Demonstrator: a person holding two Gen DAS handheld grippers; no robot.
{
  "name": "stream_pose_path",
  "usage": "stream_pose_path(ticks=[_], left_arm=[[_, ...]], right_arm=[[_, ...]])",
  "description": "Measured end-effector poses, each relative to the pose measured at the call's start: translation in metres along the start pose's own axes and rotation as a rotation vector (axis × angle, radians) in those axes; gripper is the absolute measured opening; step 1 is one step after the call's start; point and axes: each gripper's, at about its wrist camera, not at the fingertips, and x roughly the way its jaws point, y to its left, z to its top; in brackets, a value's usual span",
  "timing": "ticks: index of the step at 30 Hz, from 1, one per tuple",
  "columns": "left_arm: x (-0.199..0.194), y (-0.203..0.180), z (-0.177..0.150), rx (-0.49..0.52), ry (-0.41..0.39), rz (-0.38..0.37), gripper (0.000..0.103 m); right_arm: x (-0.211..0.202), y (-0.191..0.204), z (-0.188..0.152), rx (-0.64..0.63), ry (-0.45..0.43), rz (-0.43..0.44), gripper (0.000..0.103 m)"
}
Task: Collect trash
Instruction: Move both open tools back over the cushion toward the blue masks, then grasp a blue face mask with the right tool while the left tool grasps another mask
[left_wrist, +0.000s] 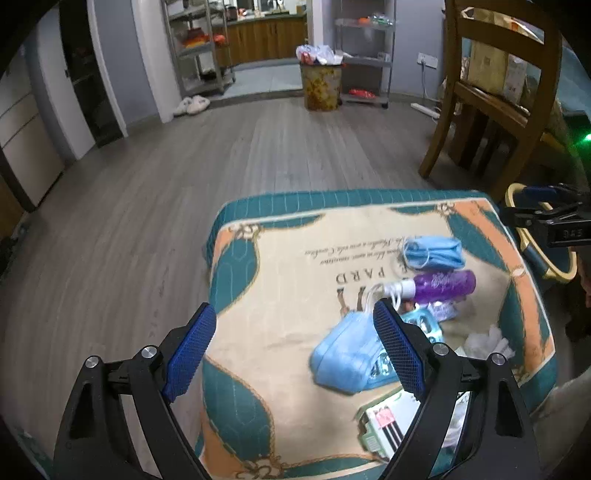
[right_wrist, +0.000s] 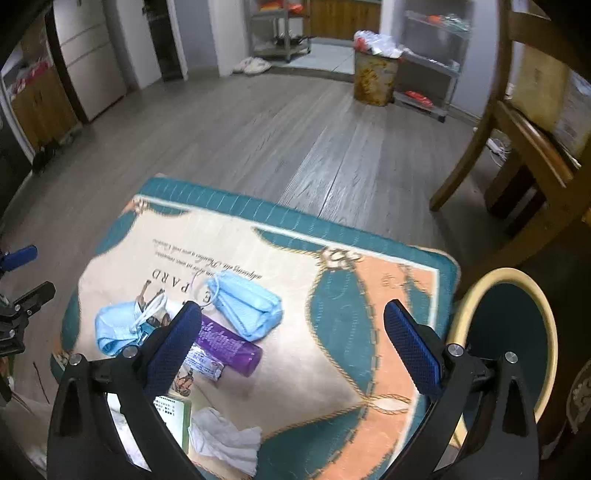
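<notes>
While both jaws gape empty, green box (left_wrist: 384, 424) half hidden, crumpled tissue (right_wrist: 225, 435) perhaps, purple bottle (right_wrist: 229, 345) partly covered.

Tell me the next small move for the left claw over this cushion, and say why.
Probably lower the left claw onto the nearer blue mask. Its jaws stand wide open and empty, the mask lies partly between them on the cushion, and the purple bottle lies farther off.

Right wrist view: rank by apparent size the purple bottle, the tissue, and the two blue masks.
1. Tissue, though nearest the camera, so unsure.
2. Right mask and left mask: too alike to rank.
3. Purple bottle, partly hidden behind a tool finger.
</notes>
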Motion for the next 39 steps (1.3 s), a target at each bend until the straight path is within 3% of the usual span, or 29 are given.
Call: stream_pose_path(ticks=[6,11,15,21,22,24,26,28,36,39], left_arm=[[0.020,-0.001,-0.010,-0.029,0.069,-0.071,0.087],[0.047,-0.014,-0.023,-0.003,0.172,-0.111,0.087],[0.065,-0.027,-0.032,0.055,0.245,-0.125,0.081],[0.083,-0.034,-0.039,0.093,0.307,-0.107,0.072],[0.085,-0.034,-0.040,0.094,0.315,-0.105,0.066],[0.089,-0.033,-0.041,0.087,0.331,-0.115,0.052],[0.087,-0.035,-0.038,0.094,0.323,-0.121,0.040],[0.082,-0.035,-0.035,0.104,0.302,-0.108,0.032],[0.046,-0.028,-0.005,0.063,0.132,-0.063,0.031],[0.037,-0.030,0.004,0.044,0.106,-0.051,0.031]], right_arm=[[0.035,0.022,-0.002,-0.066,0.063,-0.003,0.097],[0.064,0.027,-0.006,-0.073,0.136,0.010,0.083],[0.084,0.031,-0.011,-0.083,0.186,0.018,0.079],[0.102,0.025,-0.014,-0.028,0.233,0.064,0.056],[0.103,0.024,-0.015,-0.021,0.237,0.072,0.047],[0.104,0.022,-0.014,-0.007,0.233,0.077,0.040],[0.102,0.020,-0.013,0.008,0.222,0.090,0.027],[0.098,0.017,-0.010,0.027,0.209,0.099,0.021],[0.063,-0.001,0.006,0.083,0.108,0.123,0.021],[0.045,-0.011,0.007,0.107,0.074,0.123,0.021]])
